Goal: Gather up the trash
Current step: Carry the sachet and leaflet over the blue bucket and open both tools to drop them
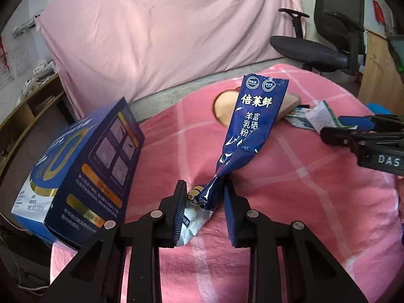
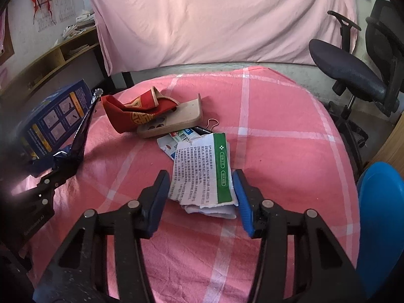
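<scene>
The left hand-held gripper (image 1: 205, 202) pinches the blue milk-powder sachet (image 1: 248, 128) only at its twisted waist, so it could slip free, while the right hand-held gripper (image 2: 200, 192) is spread around the torn paper packet (image 2: 202, 174) at twelve o'clock, ungripped.

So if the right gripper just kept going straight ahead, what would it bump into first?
Probably the folded paper leaflet. It lies on the pink checked cloth right between the open fingers of the right gripper. Beyond it sit a small packet and a tan phone case, though depth is hard to judge.
</scene>
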A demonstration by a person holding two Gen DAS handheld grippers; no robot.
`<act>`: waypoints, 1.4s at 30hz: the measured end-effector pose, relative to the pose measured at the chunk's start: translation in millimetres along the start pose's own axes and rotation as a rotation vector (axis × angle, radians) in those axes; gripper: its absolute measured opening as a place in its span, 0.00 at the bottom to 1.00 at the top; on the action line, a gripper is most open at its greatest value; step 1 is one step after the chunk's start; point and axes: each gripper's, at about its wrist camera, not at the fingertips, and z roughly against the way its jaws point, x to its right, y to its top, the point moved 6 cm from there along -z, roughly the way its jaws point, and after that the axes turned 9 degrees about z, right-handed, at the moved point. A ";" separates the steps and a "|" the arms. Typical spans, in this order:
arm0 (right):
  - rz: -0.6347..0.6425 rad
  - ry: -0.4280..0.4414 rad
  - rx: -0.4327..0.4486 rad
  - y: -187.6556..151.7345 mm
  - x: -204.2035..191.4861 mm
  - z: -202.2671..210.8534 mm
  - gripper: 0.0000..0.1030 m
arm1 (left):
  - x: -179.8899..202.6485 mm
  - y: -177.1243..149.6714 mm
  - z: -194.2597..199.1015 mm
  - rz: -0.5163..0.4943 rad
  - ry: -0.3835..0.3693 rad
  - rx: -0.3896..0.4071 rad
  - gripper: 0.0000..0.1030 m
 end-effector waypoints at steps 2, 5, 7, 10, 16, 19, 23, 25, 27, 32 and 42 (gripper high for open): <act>-0.007 0.009 0.005 -1.0 0.6 2.0 0.75 | 3.4 -0.1 3.4 0.022 -0.020 -0.002 0.23; -0.012 0.024 0.018 -3.5 -0.8 6.5 0.75 | 9.8 2.6 8.8 0.056 -0.055 0.003 0.23; -0.021 0.033 0.033 -5.1 -0.7 11.7 0.75 | 11.7 4.7 14.5 0.078 -0.070 0.014 0.22; -0.045 0.051 0.079 -6.3 1.3 22.1 0.75 | 15.0 8.5 24.3 0.121 -0.096 0.033 0.22; -0.093 0.029 0.302 -3.6 13.8 69.5 0.75 | 22.3 27.7 52.3 0.220 -0.158 0.131 0.22; -0.088 -0.022 0.407 -2.1 20.7 95.9 0.75 | 31.5 44.0 65.1 0.250 -0.203 0.185 0.22; -0.109 -0.099 0.540 1.5 36.1 134.1 0.75 | 53.8 65.0 88.1 0.250 -0.269 0.266 0.22; -0.119 -0.141 0.587 1.4 44.6 149.2 0.75 | 69.4 76.7 97.6 0.239 -0.308 0.295 0.22; -0.129 -0.183 0.625 0.2 53.8 164.1 0.75 | 86.2 86.2 103.0 0.219 -0.333 0.314 0.22; -0.172 -0.305 0.695 -10.9 89.8 200.9 0.75 | 137.6 110.6 109.9 0.165 -0.408 0.334 0.22; -0.316 -0.485 0.691 -61.5 161.1 244.7 0.75 | 238.8 127.2 107.7 0.078 -0.567 0.302 0.22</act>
